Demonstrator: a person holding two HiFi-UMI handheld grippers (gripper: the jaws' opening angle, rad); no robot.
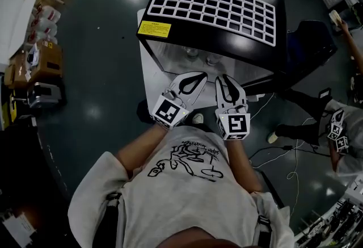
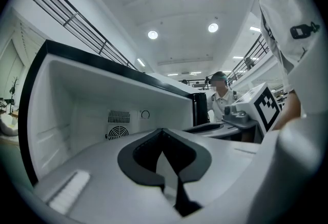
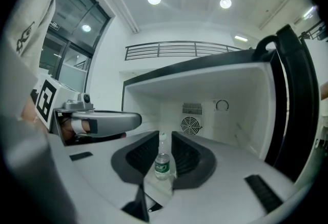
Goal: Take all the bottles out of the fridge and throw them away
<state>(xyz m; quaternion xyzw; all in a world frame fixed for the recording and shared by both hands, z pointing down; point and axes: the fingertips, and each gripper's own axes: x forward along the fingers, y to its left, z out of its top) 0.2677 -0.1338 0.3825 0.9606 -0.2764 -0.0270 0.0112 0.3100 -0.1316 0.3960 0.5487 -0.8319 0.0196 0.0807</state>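
A small black fridge (image 1: 215,3) stands open towards me, its white inside bare in the left gripper view. Two bottle tops (image 1: 193,54) (image 1: 212,60) show just inside its front edge. In the right gripper view a clear bottle with a green label (image 3: 162,162) stands upright on the fridge floor, seen through the narrow gap between my right gripper's jaws. My right gripper (image 3: 165,138) is slightly open, its pads not touching the bottle. My left gripper (image 2: 163,133) is shut on nothing. Both grippers (image 1: 199,75) (image 1: 223,78) hover side by side at the fridge mouth.
A round fan vent (image 3: 190,125) sits on the fridge's back wall. Cardboard boxes (image 1: 34,65) line the left side. Another person with marker cubes (image 1: 337,127) is at the right, and cables (image 1: 283,162) lie on the dark floor.
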